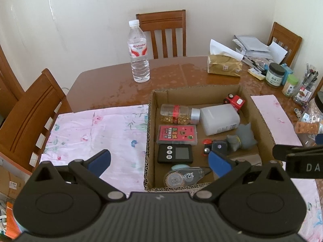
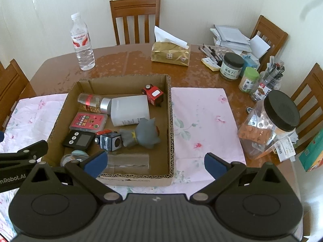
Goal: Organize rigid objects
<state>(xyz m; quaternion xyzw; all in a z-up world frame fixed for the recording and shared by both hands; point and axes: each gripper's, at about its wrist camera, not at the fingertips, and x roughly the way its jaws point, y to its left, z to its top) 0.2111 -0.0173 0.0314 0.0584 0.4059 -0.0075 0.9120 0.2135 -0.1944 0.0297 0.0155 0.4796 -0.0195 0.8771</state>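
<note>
**Hovering over a filled box**

We hold the left gripper (image 1: 159, 161) with fingers wide apart, empty, above the box (image 1: 150, 121). Inside lie a timer (image 1: 175, 153), white bottle (image 2: 129, 111) and gray toy (image 2: 148, 134). Our right gripper (image 2: 155, 162) gapes empty too.

One brown corrugated cardboard box (image 2: 170, 121) holds nine loose things. On the surface, one clear plastic water bottle (image 2: 81, 42), one gold tissue pack (image 2: 171, 54) and two pink floral cloths (image 2: 203, 121). Four wooden chairs (image 2: 135, 18) ring it.
</note>
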